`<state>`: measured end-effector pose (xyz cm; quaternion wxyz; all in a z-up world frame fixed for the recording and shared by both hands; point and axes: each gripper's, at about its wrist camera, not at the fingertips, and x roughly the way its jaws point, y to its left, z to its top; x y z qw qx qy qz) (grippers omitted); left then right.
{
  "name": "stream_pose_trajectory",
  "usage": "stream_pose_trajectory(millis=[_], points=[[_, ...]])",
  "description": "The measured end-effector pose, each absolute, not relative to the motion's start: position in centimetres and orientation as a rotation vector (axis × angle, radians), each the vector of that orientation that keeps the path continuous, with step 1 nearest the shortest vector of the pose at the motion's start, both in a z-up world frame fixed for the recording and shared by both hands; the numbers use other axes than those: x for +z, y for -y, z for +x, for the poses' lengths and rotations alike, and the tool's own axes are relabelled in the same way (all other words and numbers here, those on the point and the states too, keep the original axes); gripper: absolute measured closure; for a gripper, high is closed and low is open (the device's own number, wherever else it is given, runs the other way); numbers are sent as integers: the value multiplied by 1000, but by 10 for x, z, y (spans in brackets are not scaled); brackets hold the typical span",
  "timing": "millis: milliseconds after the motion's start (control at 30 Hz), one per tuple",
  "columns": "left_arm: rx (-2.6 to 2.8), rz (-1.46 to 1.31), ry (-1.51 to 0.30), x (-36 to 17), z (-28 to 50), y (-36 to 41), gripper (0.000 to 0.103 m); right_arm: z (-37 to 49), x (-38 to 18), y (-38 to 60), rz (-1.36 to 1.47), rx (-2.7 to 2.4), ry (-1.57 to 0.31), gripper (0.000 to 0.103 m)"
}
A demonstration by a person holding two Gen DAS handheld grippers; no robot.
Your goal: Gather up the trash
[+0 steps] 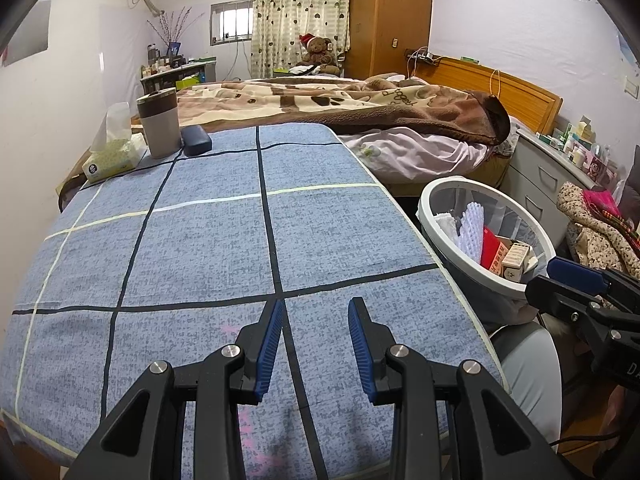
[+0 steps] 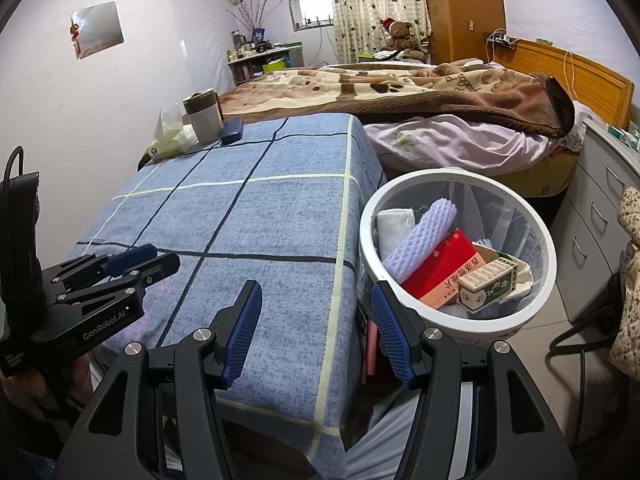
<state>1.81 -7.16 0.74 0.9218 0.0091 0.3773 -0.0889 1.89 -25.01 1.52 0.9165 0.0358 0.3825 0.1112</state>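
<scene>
Over the near end of the table (image 1: 224, 240) I hold my left hand-held gripper (image 1: 316, 340), its blue-padded fingers (image 1: 270, 344) spread apart with nothing between them, hovering above the blue checked cloth. My right hand-held gripper (image 2: 316, 332) hangs past the table's right edge, its jaws likewise wide apart and empty, one finger over the cloth and the other over the gap toward the bin.

Just beside that right edge, on the floor, stands the white wastebasket (image 2: 456, 322) with a clear liner. It already carries the collected trash: a white foam net sleeve (image 2: 420, 236) leaning against the far left wall, a folded white tissue (image 2: 394, 222) behind it, a red medicine box (image 2: 448, 268) tilted in the middle, and a small green-and-cream carton (image 2: 488, 284) lying on top at the near right. From the left wrist view the same basket (image 1: 436, 216) sits to the right of the table, with my right gripper (image 1: 576, 292) near its rim.

At the table's far left corner are a tissue pack (image 1: 114, 156), a grey tumbler with a brown lid (image 1: 159, 124) just beside it, and a dark blue glasses case (image 1: 196, 140) touching the tumbler's base on the right. Beyond the far edge lies a bed with a brown patterned blanket (image 1: 360, 104).
</scene>
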Motion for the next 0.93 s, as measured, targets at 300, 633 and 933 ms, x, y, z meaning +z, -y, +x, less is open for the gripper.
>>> stream_pose_trajectory(millis=[300,633,933], points=[[-181,19,-779,6,18,70,69,19,14,247,71,230,-790,44],[-160,34,-775,3,18,70,69,18,13,244,64,233,-794,44],[-141,25,-774,3,20,69,69,20,13,244,65,240,-795,44]])
